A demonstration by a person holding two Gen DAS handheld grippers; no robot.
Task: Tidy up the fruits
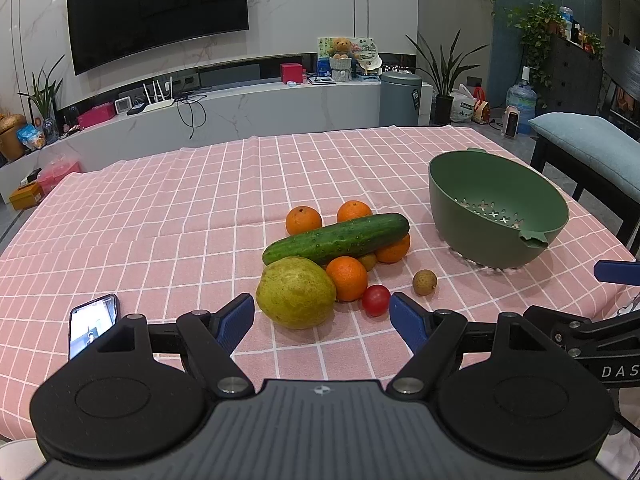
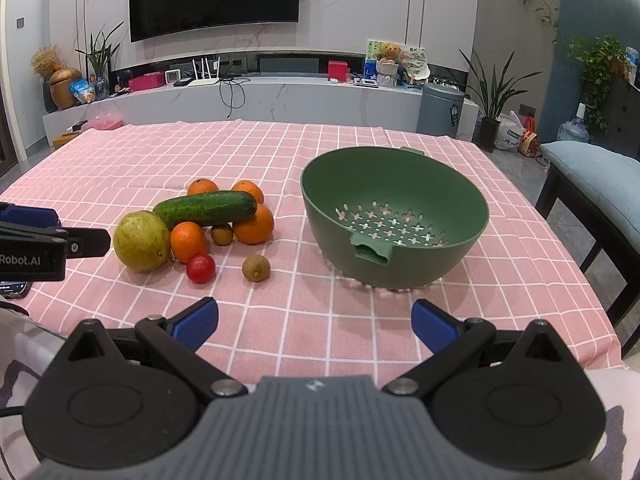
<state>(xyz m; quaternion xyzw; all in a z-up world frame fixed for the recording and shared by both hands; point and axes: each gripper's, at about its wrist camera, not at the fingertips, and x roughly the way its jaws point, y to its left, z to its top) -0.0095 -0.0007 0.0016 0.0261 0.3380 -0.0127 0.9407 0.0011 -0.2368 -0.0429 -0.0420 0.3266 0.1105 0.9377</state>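
Left gripper (image 1: 322,314) and right gripper (image 2: 314,322) both spread wide, empty. Long green cucumber (image 1: 336,239), frame centre, rests atop round oranges (image 1: 346,279); careless pick likely topples pile, fruit rolling from green perforated plastic colander (image 1: 552,196).

**Inspector:** Open tablecloth (image 2: 312,320) lies between the right gripper (image 2: 314,320) and the green colander (image 2: 394,220); nothing obstructs.

**Clerk:** And left?

**Inspector:** The left gripper (image 1: 322,314) stands spread, just short of the pear (image 1: 295,293) and tomato (image 1: 376,300). The cucumber (image 1: 336,239) overlies the oranges (image 1: 347,278). The phone (image 1: 93,322) flanks its left side.
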